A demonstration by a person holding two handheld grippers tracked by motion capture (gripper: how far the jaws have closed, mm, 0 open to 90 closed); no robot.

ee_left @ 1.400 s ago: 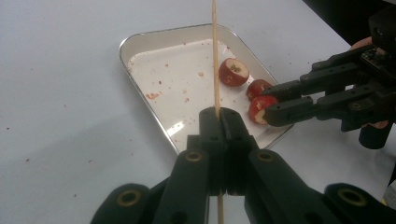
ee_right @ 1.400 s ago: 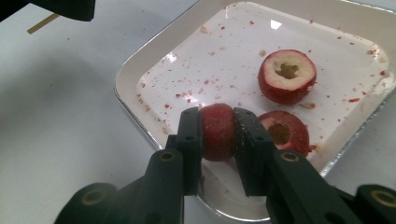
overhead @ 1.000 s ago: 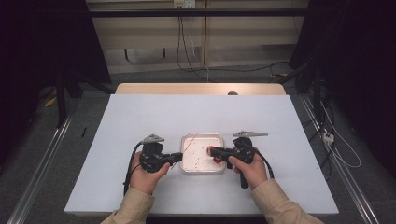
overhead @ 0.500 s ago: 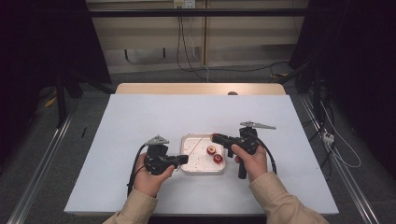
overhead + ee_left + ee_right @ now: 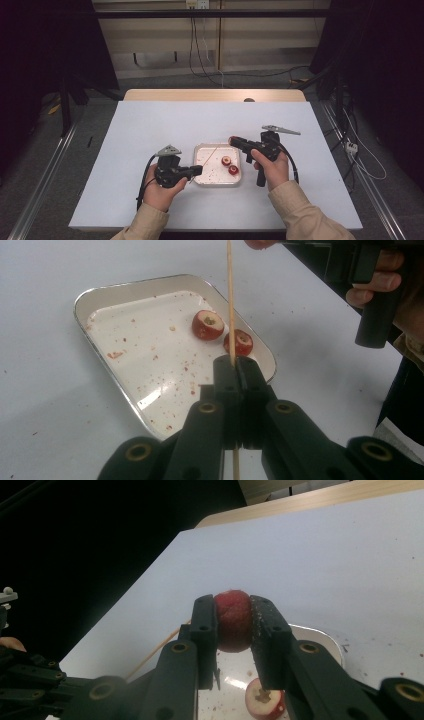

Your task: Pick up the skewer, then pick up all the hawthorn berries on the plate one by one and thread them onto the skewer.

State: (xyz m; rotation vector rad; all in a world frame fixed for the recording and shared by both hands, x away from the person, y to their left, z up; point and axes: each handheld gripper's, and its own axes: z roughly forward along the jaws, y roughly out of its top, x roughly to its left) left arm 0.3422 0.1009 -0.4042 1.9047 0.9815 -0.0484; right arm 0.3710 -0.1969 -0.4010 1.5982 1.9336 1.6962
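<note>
The right claw (image 5: 234, 625) is clamped on a small red fruit (image 5: 233, 620), its two jaws pressed against the fruit's sides, and holds it in the air above the far right corner of the white tray (image 5: 200, 150) that sits near the middle of the surface (image 5: 150, 120). The left claw (image 5: 235, 362) has its jaws closed tight on a thin wooden skewer (image 5: 230, 300), which runs up and away from the jaws toward the raised fruit; in the high view the stick shows as a faint line slanting across the tray. Nothing appears to be threaded on the skewer yet, though its far tip runs out of the left gripper view, so whether it already touches the held fruit is hard to tell. Two more cored fruits (image 5: 208, 324) lie in the tray toward its right edge, close together, cut ends facing up, one just behind the skewer from the left claw's side. Red crumbs and juice specks are scattered over the tray floor. By the look of it the work is at an early point: the first fruit is picked up and lined up with the stick, the piercing is not yet done, and the pair in the tray are left to follow.
</note>
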